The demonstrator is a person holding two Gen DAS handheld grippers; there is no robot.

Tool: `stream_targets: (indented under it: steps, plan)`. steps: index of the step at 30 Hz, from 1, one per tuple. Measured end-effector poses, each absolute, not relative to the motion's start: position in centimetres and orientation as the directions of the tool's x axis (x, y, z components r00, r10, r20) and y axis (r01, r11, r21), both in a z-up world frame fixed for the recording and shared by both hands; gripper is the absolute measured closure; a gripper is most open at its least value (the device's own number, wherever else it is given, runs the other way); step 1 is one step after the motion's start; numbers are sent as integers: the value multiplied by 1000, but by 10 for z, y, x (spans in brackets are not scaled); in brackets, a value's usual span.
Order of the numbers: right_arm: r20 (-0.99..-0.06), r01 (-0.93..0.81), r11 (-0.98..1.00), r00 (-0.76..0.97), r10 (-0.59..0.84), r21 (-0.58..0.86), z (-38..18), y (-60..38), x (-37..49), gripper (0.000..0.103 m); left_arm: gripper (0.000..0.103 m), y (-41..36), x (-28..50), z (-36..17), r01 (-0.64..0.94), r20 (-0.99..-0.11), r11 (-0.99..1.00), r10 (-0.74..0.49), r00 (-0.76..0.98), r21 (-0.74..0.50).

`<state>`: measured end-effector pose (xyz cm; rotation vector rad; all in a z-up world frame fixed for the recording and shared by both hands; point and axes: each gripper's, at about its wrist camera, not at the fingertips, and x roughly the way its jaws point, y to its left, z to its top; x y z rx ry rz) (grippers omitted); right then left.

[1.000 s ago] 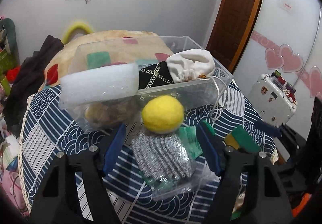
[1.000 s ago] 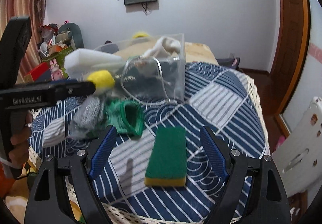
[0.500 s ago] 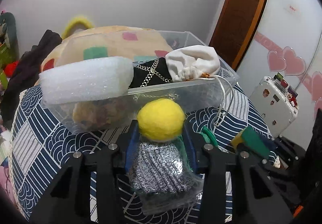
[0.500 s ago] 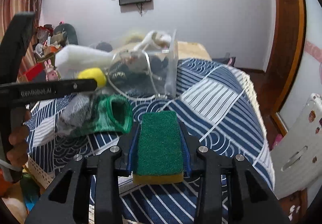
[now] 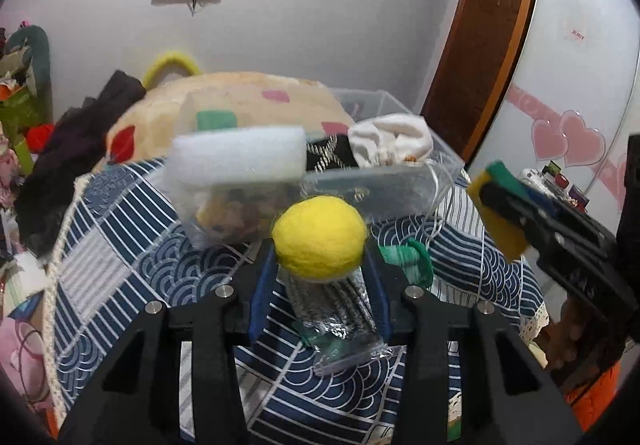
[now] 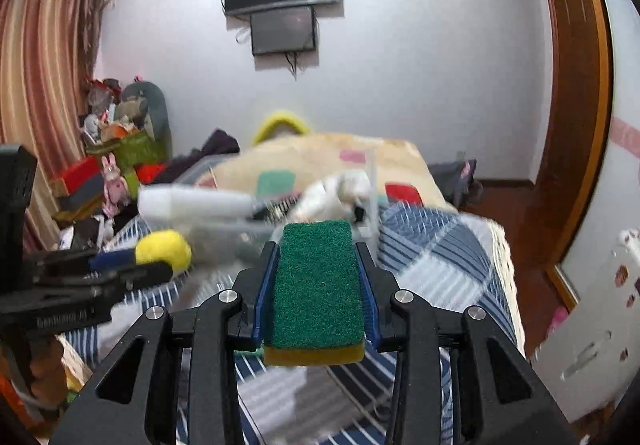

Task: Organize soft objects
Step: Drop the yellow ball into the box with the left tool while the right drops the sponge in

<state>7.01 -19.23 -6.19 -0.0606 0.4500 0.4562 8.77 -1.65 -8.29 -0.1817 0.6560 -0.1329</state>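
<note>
My left gripper (image 5: 318, 257) is shut on a yellow felt ball (image 5: 319, 237) and holds it above the table; it also shows in the right wrist view (image 6: 163, 249). Below it lies a silver scrubber in clear wrap (image 5: 340, 309). My right gripper (image 6: 318, 265) is shut on a green-and-yellow sponge (image 6: 318, 285), lifted off the table; the sponge also shows in the left wrist view (image 5: 498, 205). A clear plastic bin (image 5: 384, 185) holds a white foam block (image 5: 236, 159), a black cloth (image 5: 328, 157) and a white pouch (image 5: 390, 139).
A green sock (image 5: 408, 259) lies on the blue patterned tablecloth (image 5: 120, 257) in front of the bin. A beige patterned cushion (image 5: 240, 105) sits behind the bin. A white case (image 6: 592, 329) stands on the floor to the right.
Both grippers closed, the left on the yellow ball and the right on the sponge, then lifted them off the table. The views have tilted upward.
</note>
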Motion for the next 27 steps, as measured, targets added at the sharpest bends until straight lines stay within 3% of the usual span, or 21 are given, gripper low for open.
stream_targets:
  steps: [16, 21, 27]
  plan:
    - [-318, -494, 869, 824, 469, 3, -31, -149, 102, 69, 61, -2, 111, -29, 132, -486, 958, -245, 839, -255]
    - [-340, -483, 876, 823, 454, 1, -39, -147, 120, 69, 61, -7, 146, -34, 132, -526, 958, -252, 812, -255]
    - [-435, -485, 874, 782, 446, 24, -63, -152, 142, 69, 61, -19, 169, -49, 138, -571, 967, -239, 785, -215]
